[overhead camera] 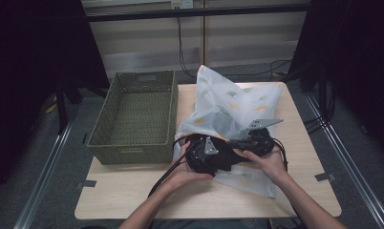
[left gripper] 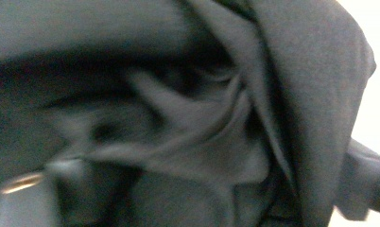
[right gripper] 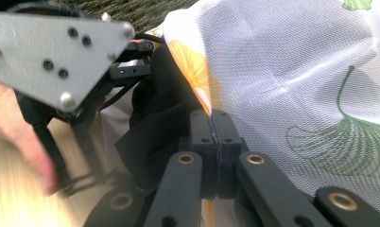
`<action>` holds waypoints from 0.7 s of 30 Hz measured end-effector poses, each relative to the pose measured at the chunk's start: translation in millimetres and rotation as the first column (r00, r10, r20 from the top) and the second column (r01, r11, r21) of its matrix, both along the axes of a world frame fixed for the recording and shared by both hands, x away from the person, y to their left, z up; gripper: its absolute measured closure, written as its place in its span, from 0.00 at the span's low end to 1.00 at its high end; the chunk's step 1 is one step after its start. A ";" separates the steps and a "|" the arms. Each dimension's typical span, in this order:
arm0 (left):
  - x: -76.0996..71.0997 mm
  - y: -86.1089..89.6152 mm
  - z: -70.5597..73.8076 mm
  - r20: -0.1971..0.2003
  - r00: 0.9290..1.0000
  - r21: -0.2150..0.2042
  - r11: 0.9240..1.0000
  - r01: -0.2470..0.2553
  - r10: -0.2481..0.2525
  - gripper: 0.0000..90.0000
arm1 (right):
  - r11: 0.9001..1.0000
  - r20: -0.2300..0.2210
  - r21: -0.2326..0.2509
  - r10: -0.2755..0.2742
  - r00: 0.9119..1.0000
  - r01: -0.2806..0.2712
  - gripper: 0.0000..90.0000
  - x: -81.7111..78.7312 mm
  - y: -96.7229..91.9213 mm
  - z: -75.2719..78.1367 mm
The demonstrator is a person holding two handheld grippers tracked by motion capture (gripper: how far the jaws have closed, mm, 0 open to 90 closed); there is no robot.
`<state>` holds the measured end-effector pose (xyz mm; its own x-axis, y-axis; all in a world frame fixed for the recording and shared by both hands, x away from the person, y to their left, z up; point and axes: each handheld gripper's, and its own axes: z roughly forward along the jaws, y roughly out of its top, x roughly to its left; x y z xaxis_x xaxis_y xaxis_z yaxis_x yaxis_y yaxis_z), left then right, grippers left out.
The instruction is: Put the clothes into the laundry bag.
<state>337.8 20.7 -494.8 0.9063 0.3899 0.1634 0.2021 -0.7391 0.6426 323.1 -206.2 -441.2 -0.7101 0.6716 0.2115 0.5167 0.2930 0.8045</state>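
A white leaf-print cloth (overhead camera: pixel 233 105) lies crumpled on the table, right of centre. Both hands hold the grippers close together at its near edge. My right gripper (right gripper: pixel 211 127) is shut, with the cloth's (right gripper: pixel 297 71) orange-printed edge pinched between its jaws. Dark fabric (right gripper: pixel 155 109) bunches just left of those jaws. My left gripper (overhead camera: pixel 214 155) sits against that dark fabric, and its grey plate (right gripper: pixel 51 52) looms close in the right gripper view. The left gripper view is blurred with dark folds (left gripper: pixel 178 123), which hide its jaws.
A green woven basket (overhead camera: pixel 133 153) stands empty on the table's left side, close beside the cloth. Black cables (overhead camera: pixel 164 179) trail from the grippers toward the near edge. Bare wood table (overhead camera: pixel 133 195) lies in front. Dark curtains flank the table.
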 end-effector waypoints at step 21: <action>20.6 -5.5 26.4 -0.050 0.981 -0.296 0.935 -0.194 0.188 0.82 | 0.998 0.055 0.039 0.041 0.998 -0.043 1.00 -5.0 14.4 25.9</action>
<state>358.4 15.2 -468.3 0.8117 0.5840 -0.0046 0.3361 -0.4607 0.8214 318.0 -191.8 -415.3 -0.7484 0.6329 0.1984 0.4602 0.2801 0.8425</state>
